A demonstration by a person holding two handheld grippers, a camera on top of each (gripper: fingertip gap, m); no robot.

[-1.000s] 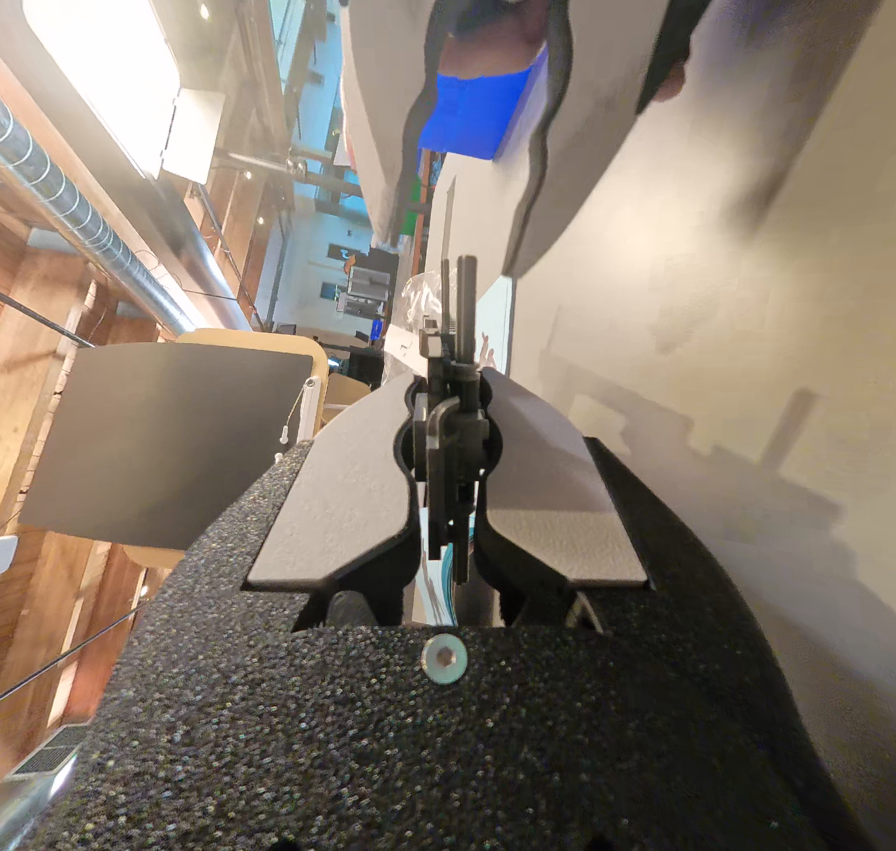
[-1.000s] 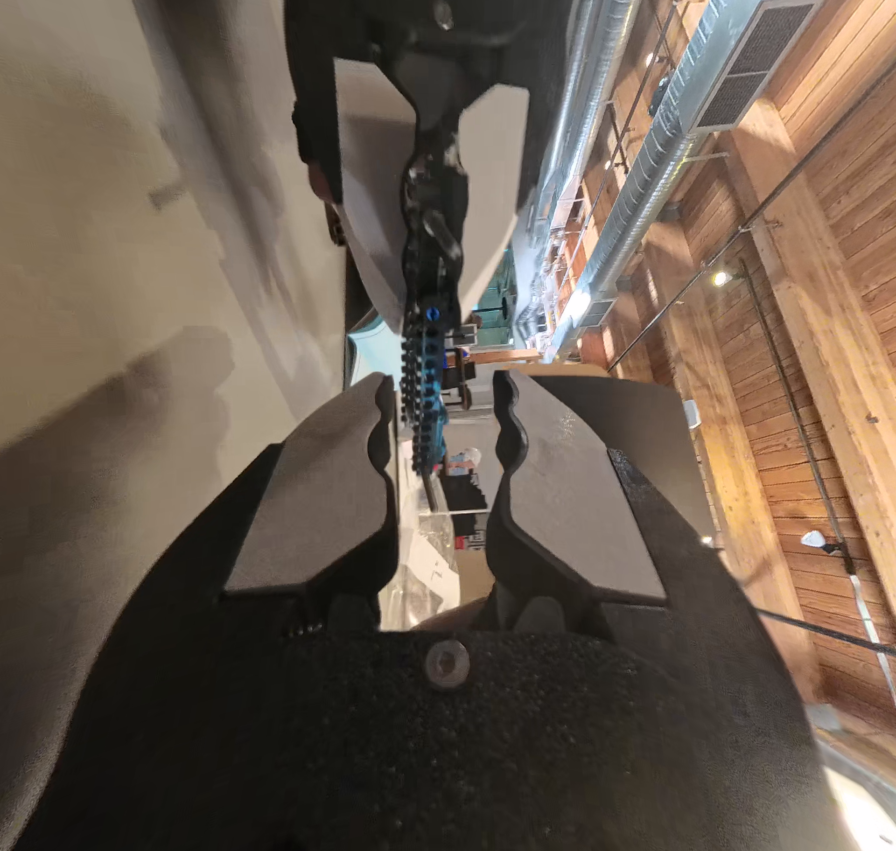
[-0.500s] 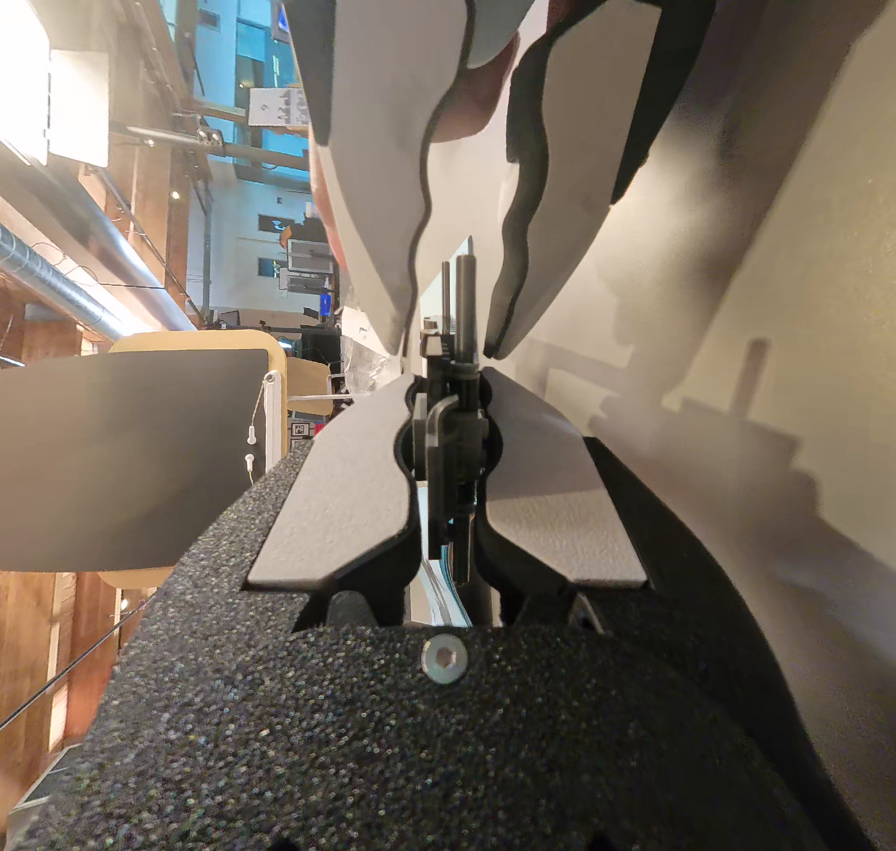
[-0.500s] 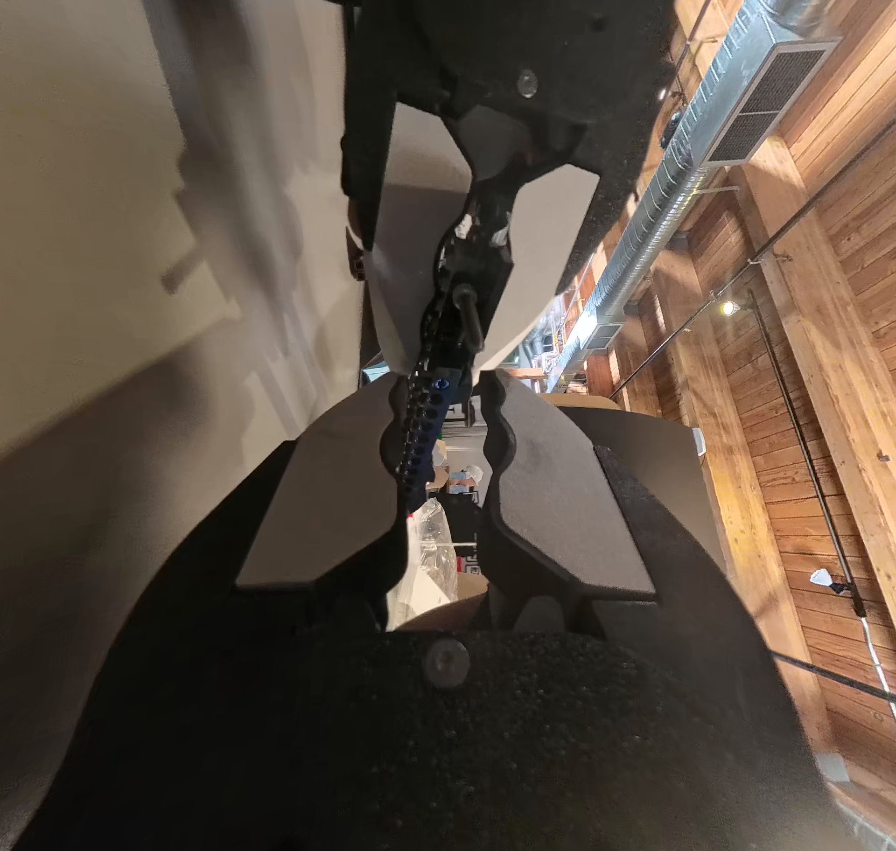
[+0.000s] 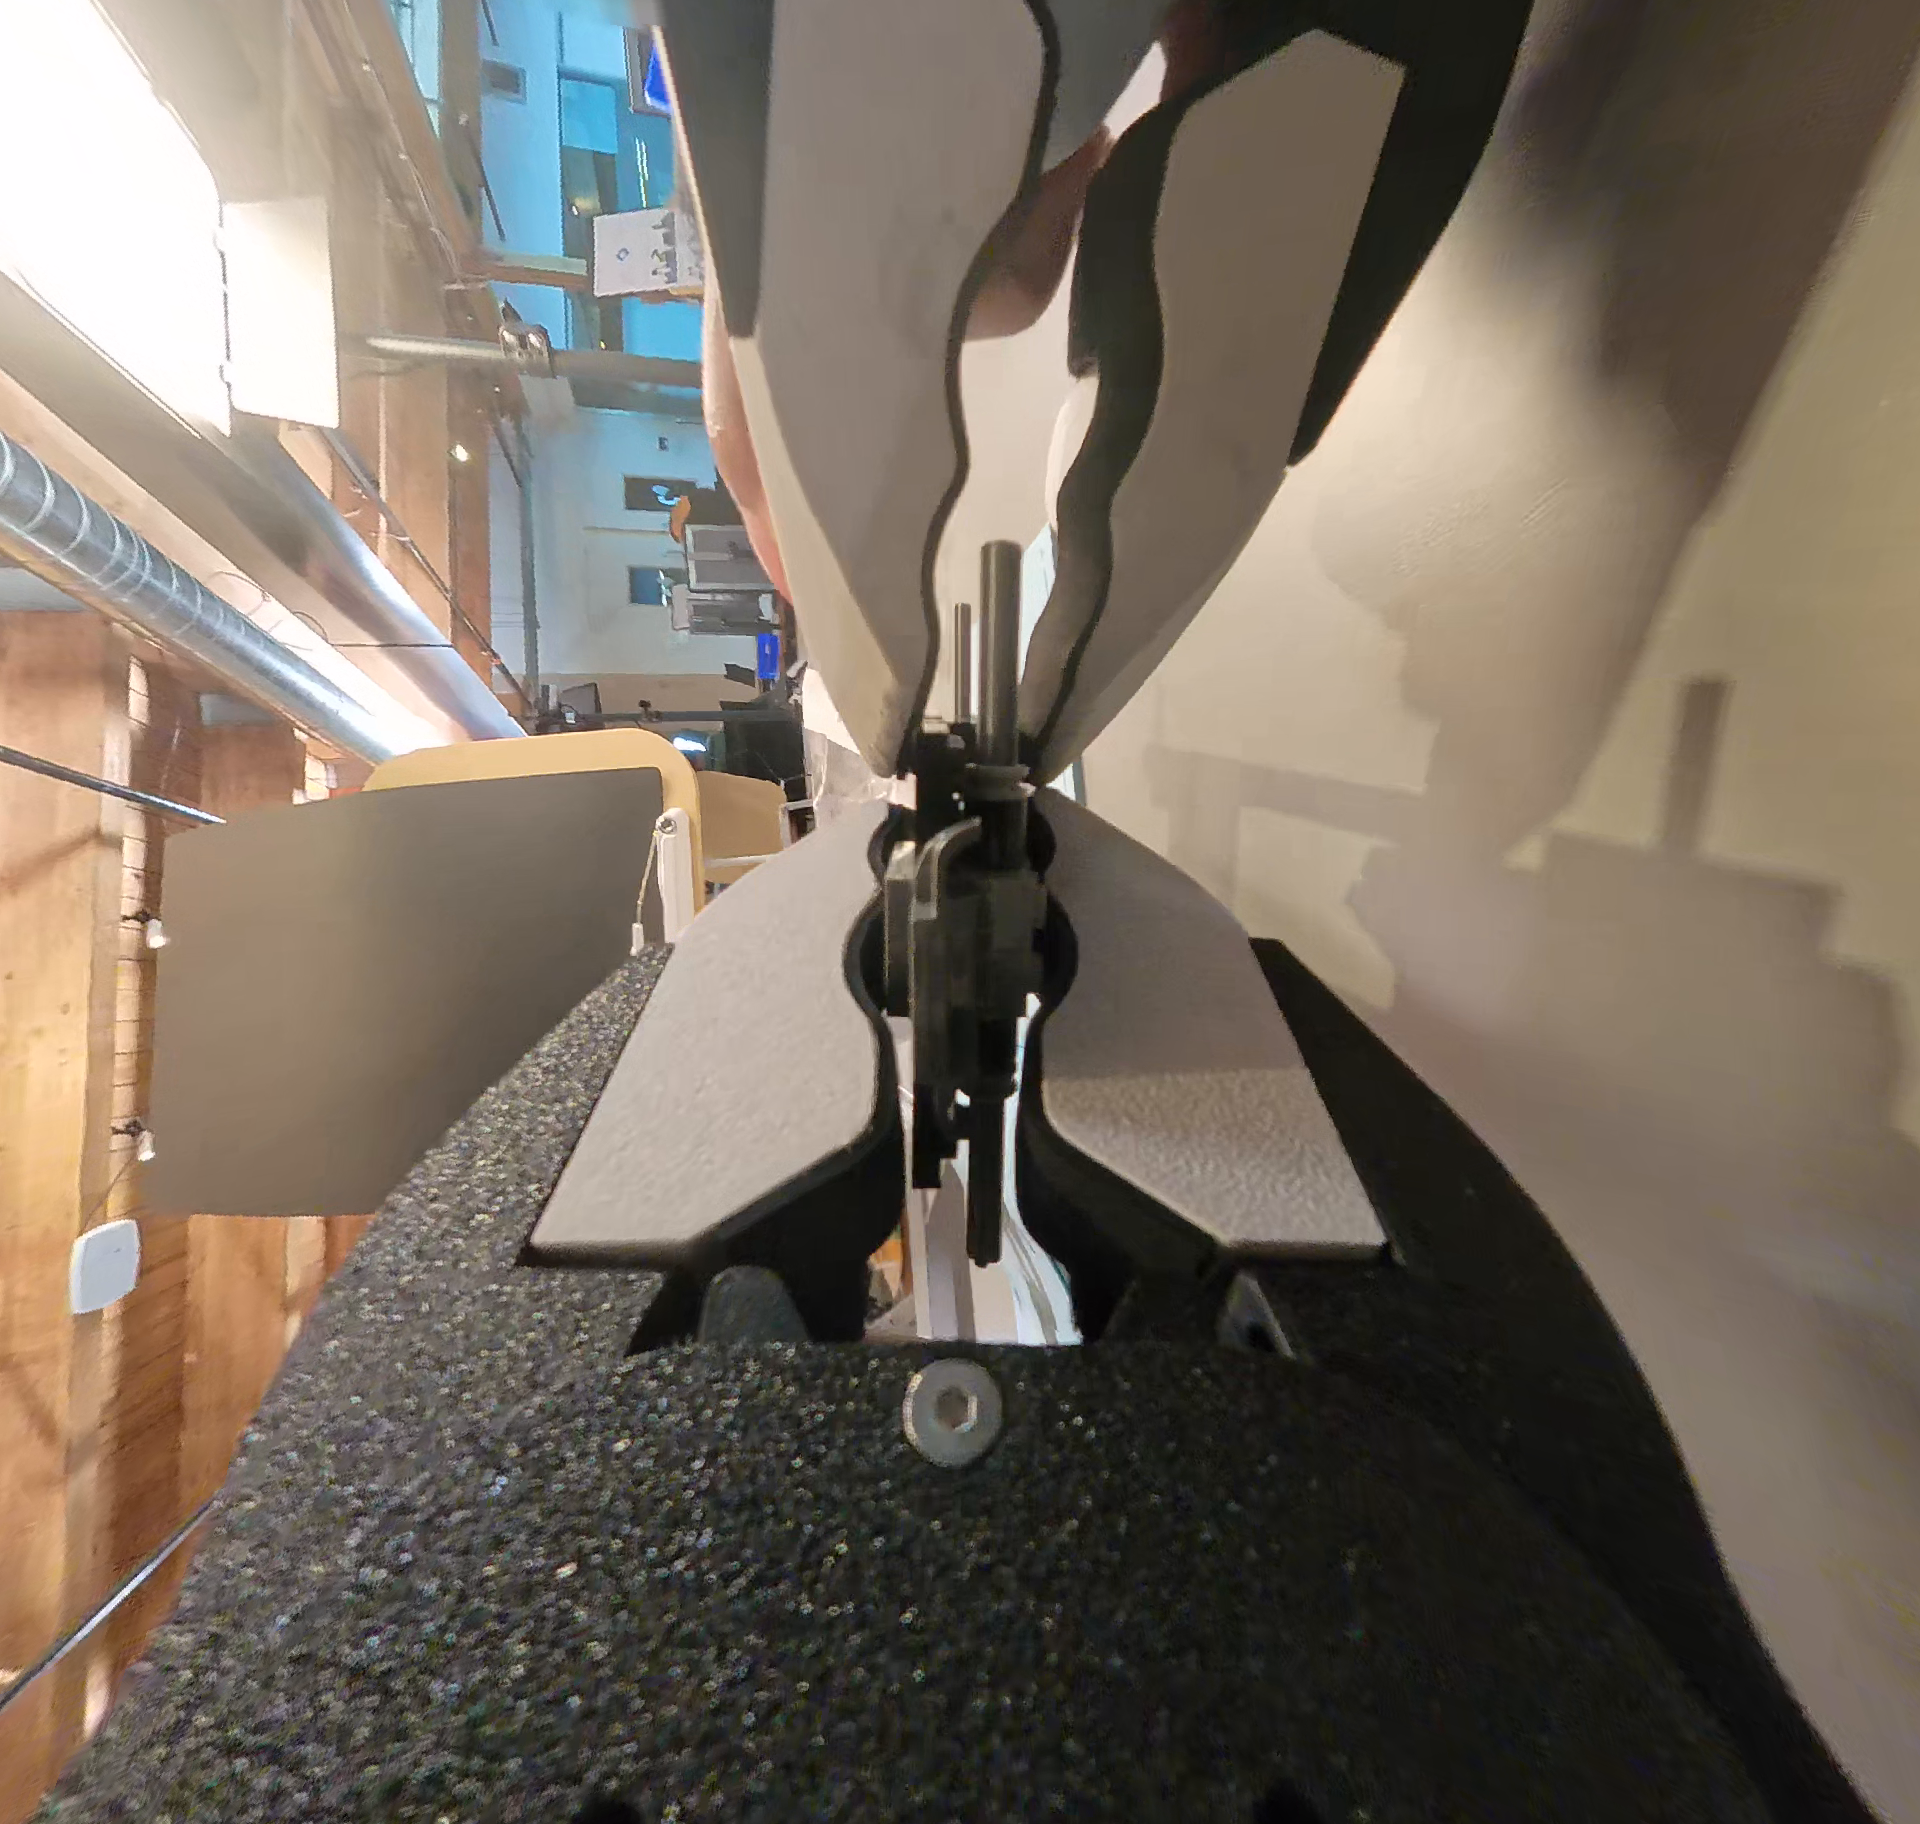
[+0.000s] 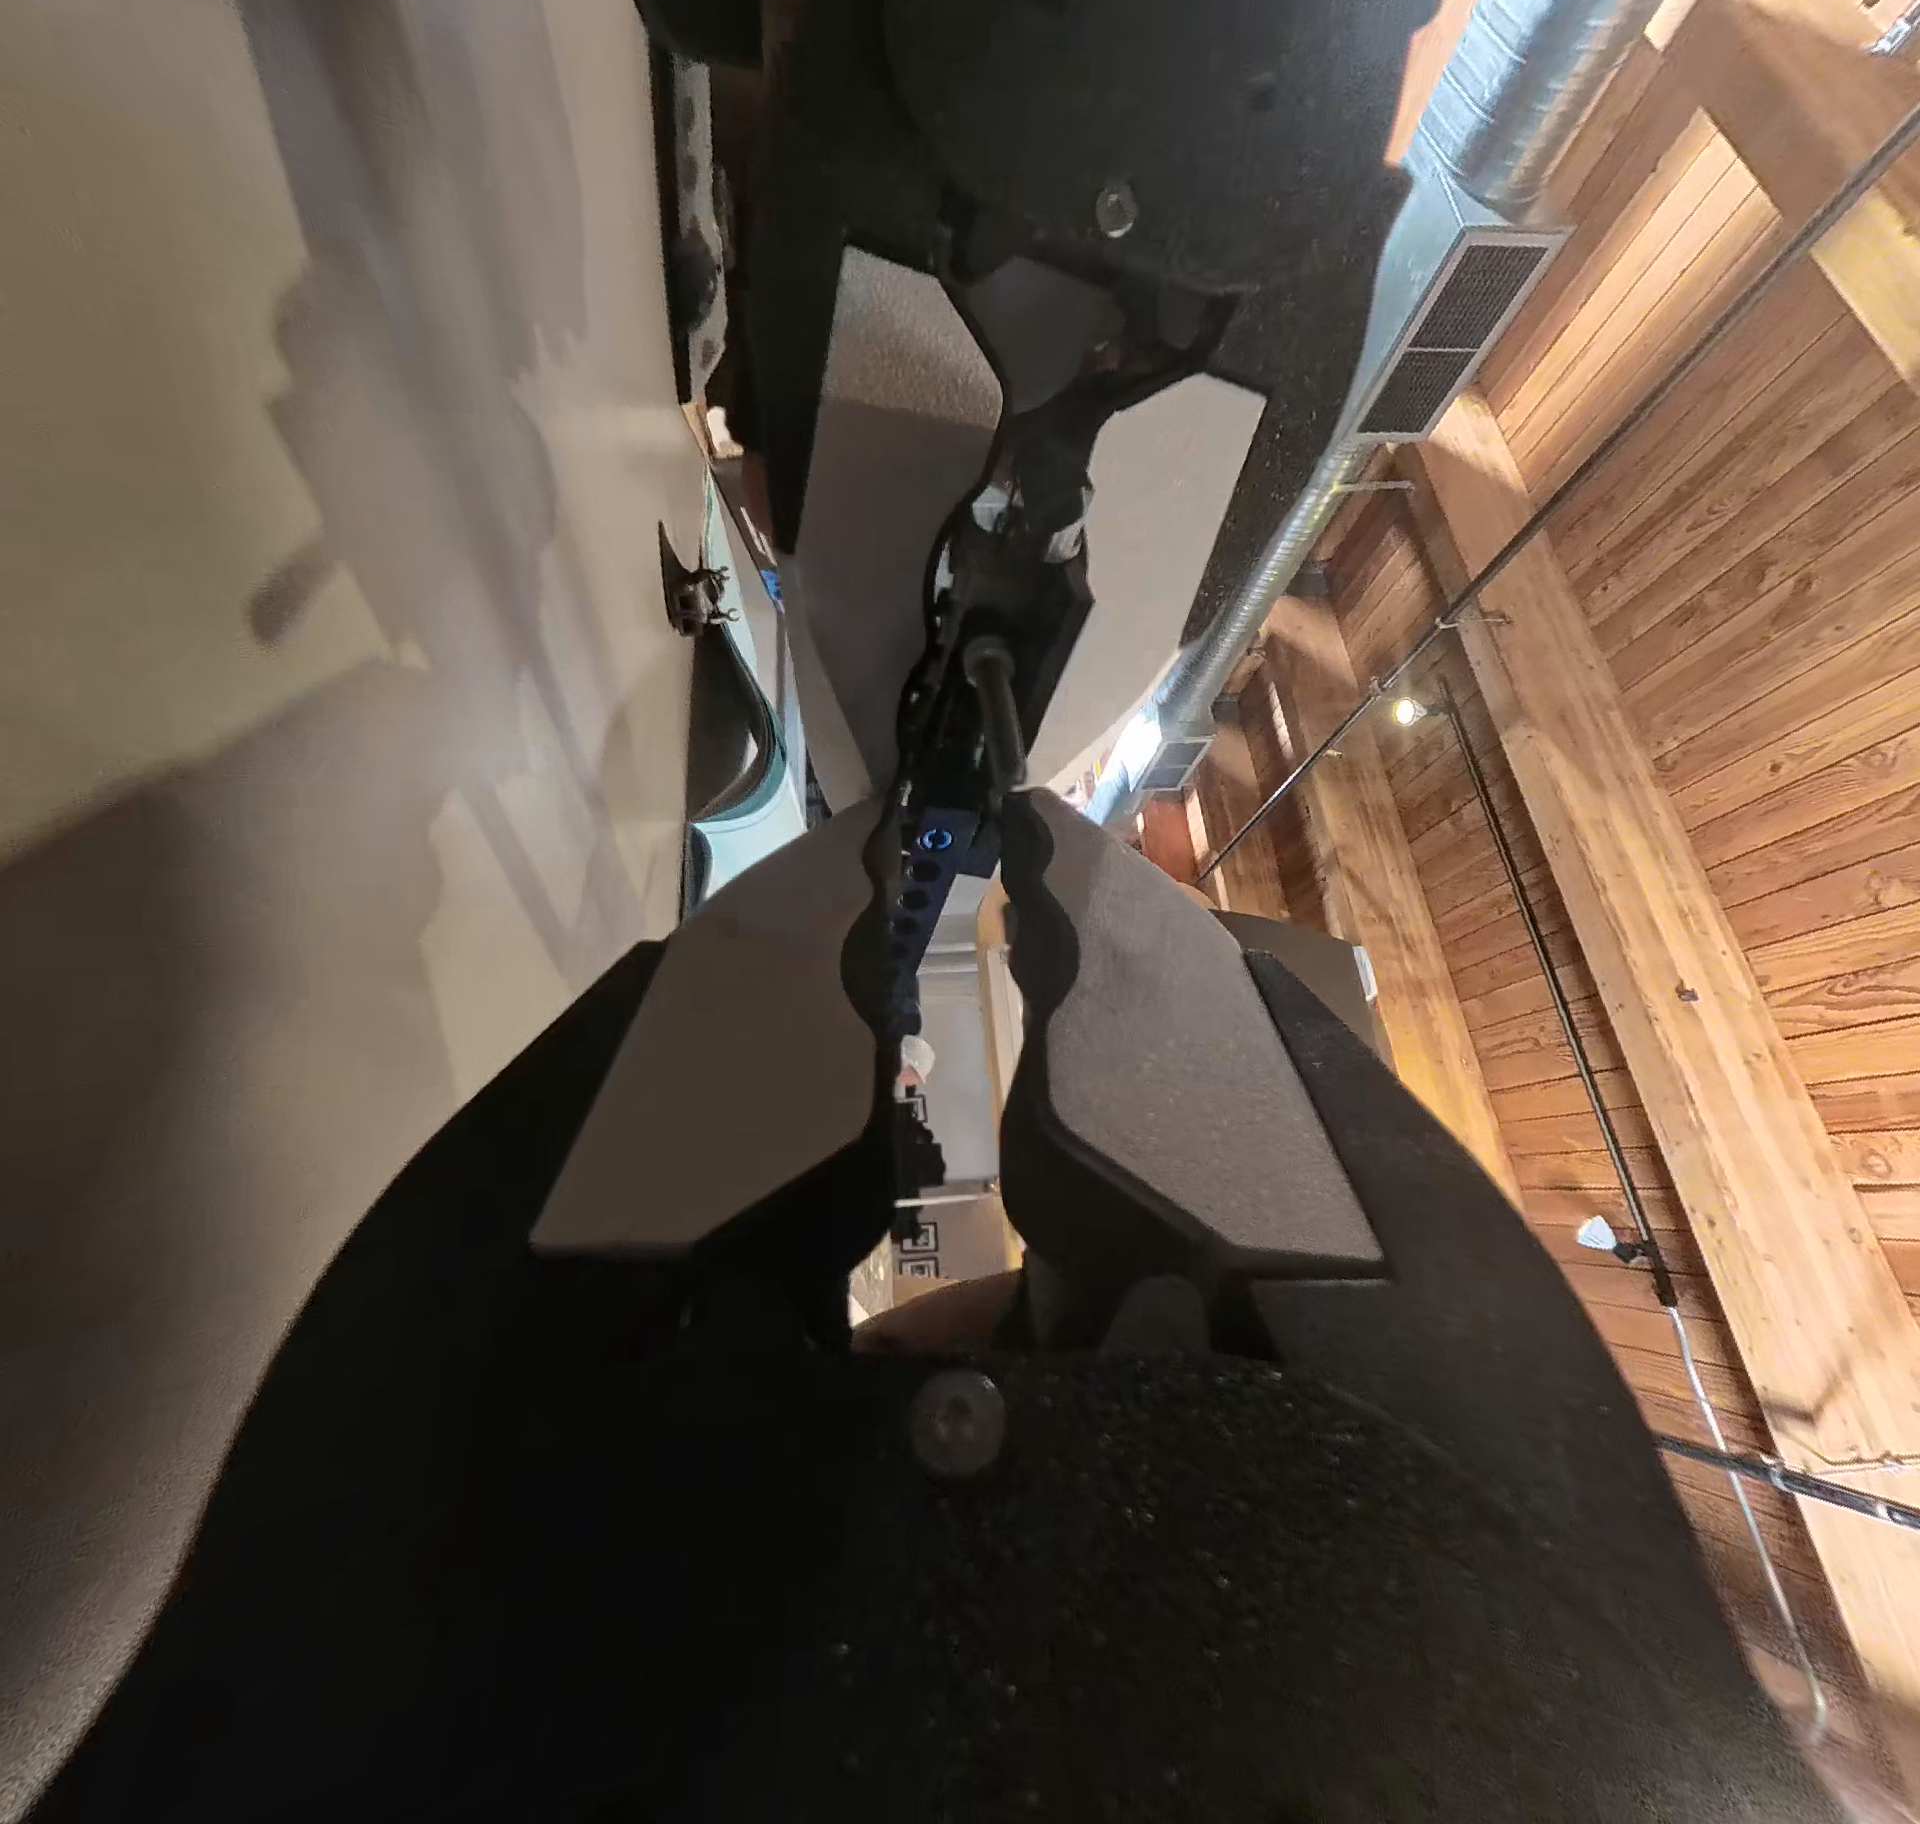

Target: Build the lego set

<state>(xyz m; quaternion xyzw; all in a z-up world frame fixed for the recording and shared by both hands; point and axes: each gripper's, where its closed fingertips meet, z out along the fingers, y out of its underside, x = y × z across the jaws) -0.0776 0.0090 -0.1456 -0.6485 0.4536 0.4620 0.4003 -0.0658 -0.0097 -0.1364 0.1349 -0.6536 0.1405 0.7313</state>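
My left gripper (image 5: 961,818) is shut on a small black and dark grey construction-toy assembly (image 5: 966,943), with a dark axle rod (image 5: 1000,631) sticking forward out of it. My right gripper (image 5: 961,761) faces it from above, and its two fingertips press on the far end of the same assembly, either side of the rod. In the right wrist view, a black perforated beam (image 6: 909,912) with a blue piece (image 6: 940,839) runs between my right gripper's (image 6: 940,818) fingers. The left gripper (image 6: 951,766) meets it tip to tip.
A pale flat surface (image 5: 1558,631) lies close along one side of both grippers. A small dark part (image 6: 696,600) sits on it. A dark panel (image 5: 395,985), a metal duct (image 5: 208,590) and a wooden plank wall (image 6: 1662,735) are on the other side. A hand (image 5: 1039,247) shows behind the right gripper. My left and right fingertips are right by each other.
My right gripper has moved in over the assembly's free end and closed from wide open onto it. My left gripper has kept its grip throughout.
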